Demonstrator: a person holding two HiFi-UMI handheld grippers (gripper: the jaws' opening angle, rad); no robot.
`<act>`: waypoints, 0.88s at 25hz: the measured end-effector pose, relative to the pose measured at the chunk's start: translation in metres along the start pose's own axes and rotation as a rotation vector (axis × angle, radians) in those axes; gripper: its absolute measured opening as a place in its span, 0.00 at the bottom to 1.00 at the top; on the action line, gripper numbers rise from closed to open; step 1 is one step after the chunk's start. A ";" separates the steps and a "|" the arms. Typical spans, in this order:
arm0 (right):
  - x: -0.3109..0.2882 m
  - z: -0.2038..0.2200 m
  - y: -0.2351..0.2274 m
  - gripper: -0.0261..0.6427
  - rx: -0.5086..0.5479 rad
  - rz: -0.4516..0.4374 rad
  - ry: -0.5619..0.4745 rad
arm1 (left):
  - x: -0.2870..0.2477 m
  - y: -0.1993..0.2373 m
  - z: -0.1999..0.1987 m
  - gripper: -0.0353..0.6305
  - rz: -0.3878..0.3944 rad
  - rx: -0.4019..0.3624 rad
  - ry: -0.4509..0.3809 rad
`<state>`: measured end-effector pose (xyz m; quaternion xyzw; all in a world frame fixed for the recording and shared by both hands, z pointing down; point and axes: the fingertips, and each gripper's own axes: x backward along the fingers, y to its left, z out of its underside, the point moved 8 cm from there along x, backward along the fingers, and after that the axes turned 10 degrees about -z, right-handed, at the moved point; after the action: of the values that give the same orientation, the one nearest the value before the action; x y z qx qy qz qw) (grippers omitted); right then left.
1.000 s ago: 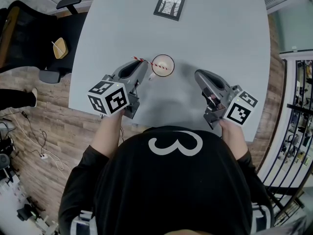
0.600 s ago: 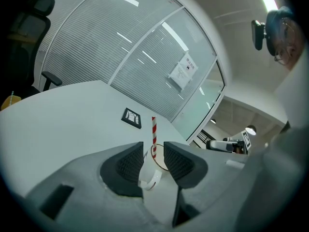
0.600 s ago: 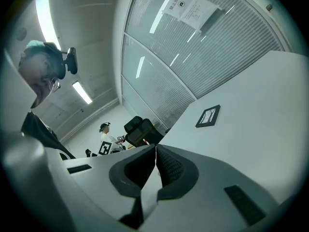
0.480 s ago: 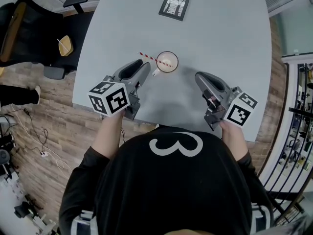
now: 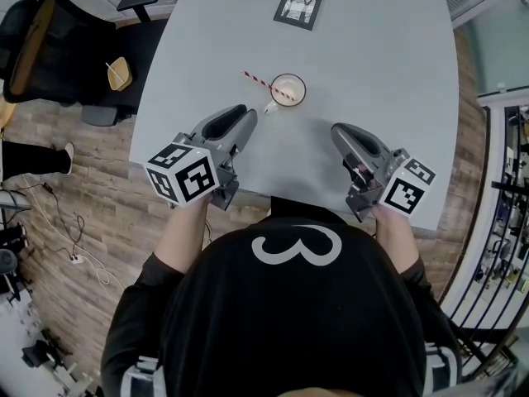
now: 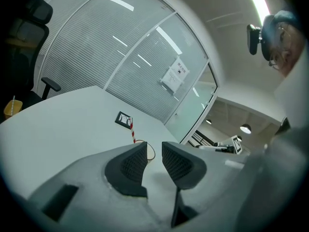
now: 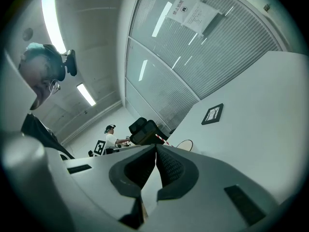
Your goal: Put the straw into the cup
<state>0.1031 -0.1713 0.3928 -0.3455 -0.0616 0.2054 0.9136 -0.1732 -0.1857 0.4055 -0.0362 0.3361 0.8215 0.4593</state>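
Left gripper jaws released, nothing between them; they just sprang apart, then eased in slightly. Right gripper jaws clenched together, empty. White mug stands on the grey table ahead of the left gripper, apart from it. The red-white striped straw sits in the mug, leaning out over its left rim.

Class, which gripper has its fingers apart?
The left gripper: its fingers, just opened then eased in slightly, stand apart, nothing between them; the right gripper's fingers touch.
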 end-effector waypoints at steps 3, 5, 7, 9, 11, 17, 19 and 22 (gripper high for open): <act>0.002 0.006 0.012 0.06 0.013 -0.005 -0.001 | 0.013 -0.013 -0.001 0.17 0.032 -0.014 -0.007; 0.004 0.009 0.021 0.06 0.024 -0.010 -0.001 | 0.022 -0.024 0.000 0.15 0.054 -0.026 -0.008; 0.006 0.012 0.032 0.06 0.035 -0.017 -0.004 | 0.032 -0.035 0.002 0.14 0.082 -0.039 -0.012; 0.008 0.016 0.043 0.06 0.045 -0.025 -0.005 | 0.042 -0.046 0.004 0.13 0.111 -0.050 -0.021; 0.012 0.021 0.054 0.06 0.056 -0.034 -0.006 | 0.053 -0.057 0.007 0.12 0.135 -0.061 -0.035; 0.011 0.030 0.084 0.06 0.089 -0.063 -0.010 | 0.081 -0.078 0.009 0.09 0.176 -0.112 -0.062; 0.014 0.035 0.095 0.06 0.096 -0.074 -0.012 | 0.091 -0.088 0.013 0.09 0.191 -0.129 -0.063; 0.019 0.039 0.110 0.06 0.107 -0.092 -0.023 | 0.103 -0.101 0.017 0.09 0.216 -0.146 -0.066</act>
<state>0.0742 -0.0649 0.3499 -0.2904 -0.0767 0.1699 0.9386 -0.1492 -0.0646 0.3281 -0.0059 0.2620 0.8891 0.3753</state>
